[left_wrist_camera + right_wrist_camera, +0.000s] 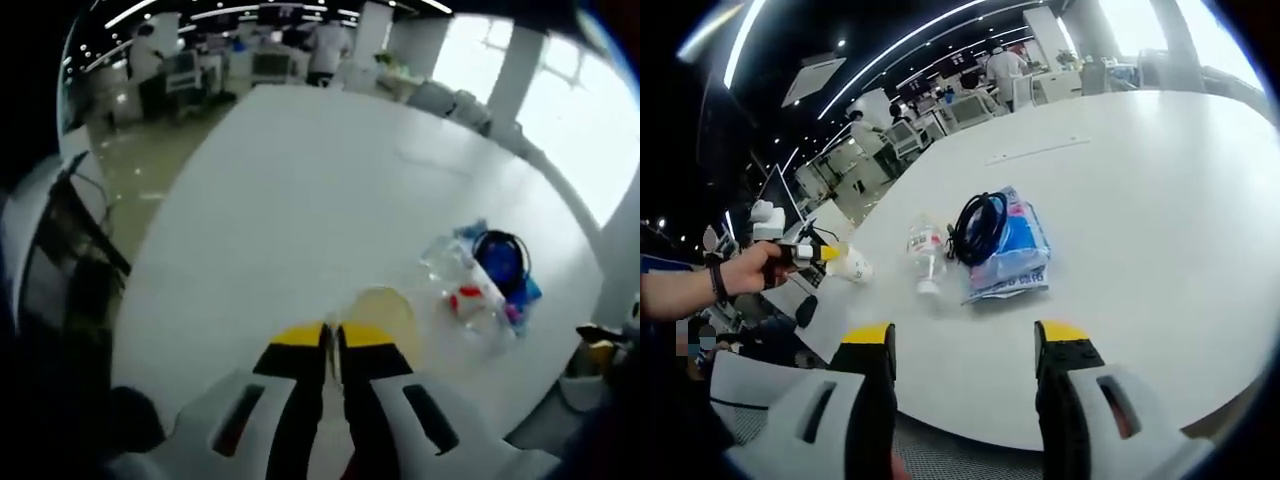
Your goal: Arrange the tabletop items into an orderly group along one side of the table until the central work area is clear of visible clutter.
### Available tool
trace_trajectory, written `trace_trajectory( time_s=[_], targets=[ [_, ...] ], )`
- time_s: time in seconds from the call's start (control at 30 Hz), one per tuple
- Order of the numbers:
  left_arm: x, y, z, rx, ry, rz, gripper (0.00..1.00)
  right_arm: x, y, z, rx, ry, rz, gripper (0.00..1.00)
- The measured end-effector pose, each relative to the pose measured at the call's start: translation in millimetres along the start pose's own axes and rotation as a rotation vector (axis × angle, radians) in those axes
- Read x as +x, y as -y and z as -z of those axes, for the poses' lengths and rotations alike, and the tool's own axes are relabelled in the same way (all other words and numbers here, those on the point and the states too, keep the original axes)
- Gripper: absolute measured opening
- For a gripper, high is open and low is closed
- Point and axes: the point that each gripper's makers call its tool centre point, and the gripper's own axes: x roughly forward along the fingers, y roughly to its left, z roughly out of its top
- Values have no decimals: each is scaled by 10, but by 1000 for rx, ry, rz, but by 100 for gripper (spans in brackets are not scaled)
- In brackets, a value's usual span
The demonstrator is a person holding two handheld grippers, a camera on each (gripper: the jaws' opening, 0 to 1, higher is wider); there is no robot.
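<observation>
Left gripper (332,335) is clenched on the paper cup (852,266), placing it at nine o'clock of the bottle (925,250); right gripper (965,345) is released. Next: let go.

No writing can be read anywhere. The clear bottle (926,250) lying on the white worktop (1140,200) carries a label with red print, too small and blurred to make out. The blue packet (1015,255) beside it shows pink and white markings, equally illegible in both views.
</observation>
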Motion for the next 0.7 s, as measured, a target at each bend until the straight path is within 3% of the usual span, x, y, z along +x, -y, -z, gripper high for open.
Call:
trace_trajectory(
  time_s=[0.27, 0.7],
  targets=[
    [9, 7, -10, -2, 0, -1, 3, 4, -3, -1, -3, -1, -1, 56],
    [23, -43, 61, 30, -33, -22, 21, 12, 4, 0, -3, -4, 0, 56]
  ],
)
